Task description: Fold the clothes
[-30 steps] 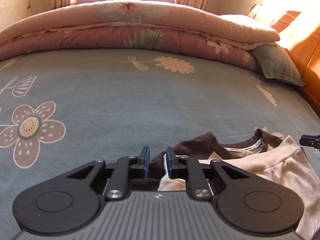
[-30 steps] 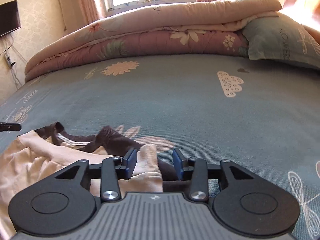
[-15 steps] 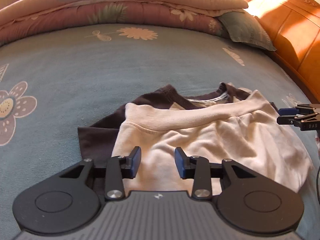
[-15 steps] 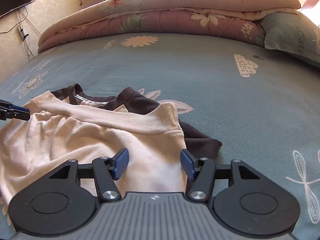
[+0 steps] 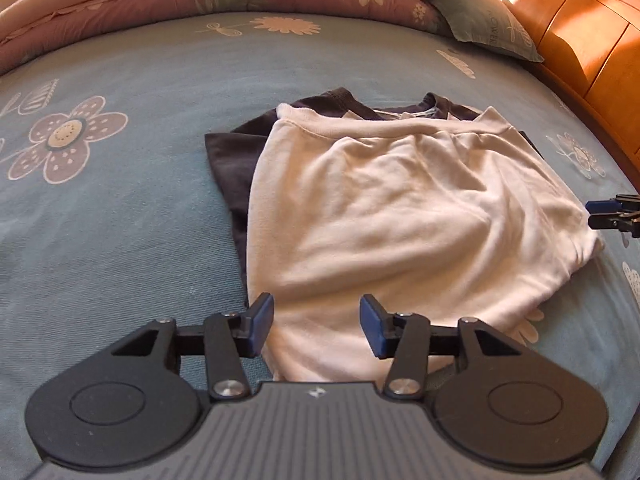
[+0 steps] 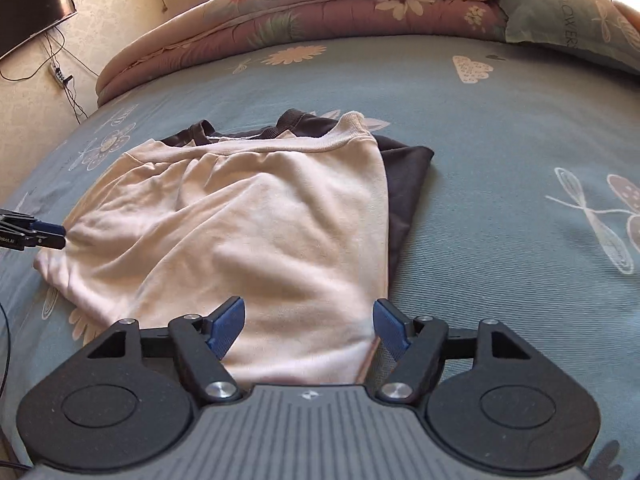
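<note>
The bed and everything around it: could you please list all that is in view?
Garment: one, cream and dark brown, folded, middle of bed.
Bedsheet: one, blue-green with flowers, under the garment.
Quilt: one, pink and cream, folded at far edge.
Pillow: one, blue-green, far right.
Headboard: one, orange wood, right side.
Television: one, black, left wall.
Left gripper: black, blue pads, jaws opening, pressing nothing.
Right gripper: the same.

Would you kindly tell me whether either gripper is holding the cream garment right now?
Neither: the left gripper and right gripper jaws are opening, clear of the cream knit garment.
</note>
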Demonstrator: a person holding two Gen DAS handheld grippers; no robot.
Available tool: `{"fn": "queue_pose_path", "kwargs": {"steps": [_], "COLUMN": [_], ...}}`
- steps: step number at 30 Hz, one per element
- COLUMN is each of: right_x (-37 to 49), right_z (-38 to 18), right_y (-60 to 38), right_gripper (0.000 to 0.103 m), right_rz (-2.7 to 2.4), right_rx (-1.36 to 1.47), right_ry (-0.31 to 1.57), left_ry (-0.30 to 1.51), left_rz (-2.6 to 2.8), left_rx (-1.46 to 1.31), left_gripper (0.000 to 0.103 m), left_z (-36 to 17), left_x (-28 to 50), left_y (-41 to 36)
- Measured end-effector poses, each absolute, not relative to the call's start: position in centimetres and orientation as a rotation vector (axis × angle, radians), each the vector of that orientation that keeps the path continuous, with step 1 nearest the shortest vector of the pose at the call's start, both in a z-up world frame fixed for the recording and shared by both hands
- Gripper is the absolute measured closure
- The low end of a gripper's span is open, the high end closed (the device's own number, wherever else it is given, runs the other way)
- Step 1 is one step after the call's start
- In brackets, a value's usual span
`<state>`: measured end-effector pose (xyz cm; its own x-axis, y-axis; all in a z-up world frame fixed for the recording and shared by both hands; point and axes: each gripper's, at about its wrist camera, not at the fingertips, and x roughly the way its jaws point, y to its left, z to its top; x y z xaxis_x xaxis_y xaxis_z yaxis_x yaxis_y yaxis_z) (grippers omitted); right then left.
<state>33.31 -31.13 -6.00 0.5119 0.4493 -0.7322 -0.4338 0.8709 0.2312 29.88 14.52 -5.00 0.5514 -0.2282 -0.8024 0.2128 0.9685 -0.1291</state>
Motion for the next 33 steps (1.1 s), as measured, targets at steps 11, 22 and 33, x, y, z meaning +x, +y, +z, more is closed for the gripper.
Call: {"fn": "queue_pose_path", "kwargs": {"steps": [11,22,33], "right_x": [29.5,29.4,26.9], "right_z": [-7.8,-7.0,-4.2], "right_y": [-28.7,-26.6,-24.5], "right_gripper": [0.027,0.025,0.020], "right_rz": [0.548,0.549,0.546], "right_rx": [-0.033,-0.091,-0.461], "right_ry": [0.941,0.917,0.785], "left_ry": [1.015,0.997,0.673], "left_rz": [-0.263,-0.202,-0.272], "left_rx": [-0.055,0.059,0.890], "left_gripper": [0.051,0.043,0.037], "left_z": [-7.0,-7.5,-6.4], "left_x": [24.7,26.5,22.0], "left_y": [13.9,12.5,3.2]}}
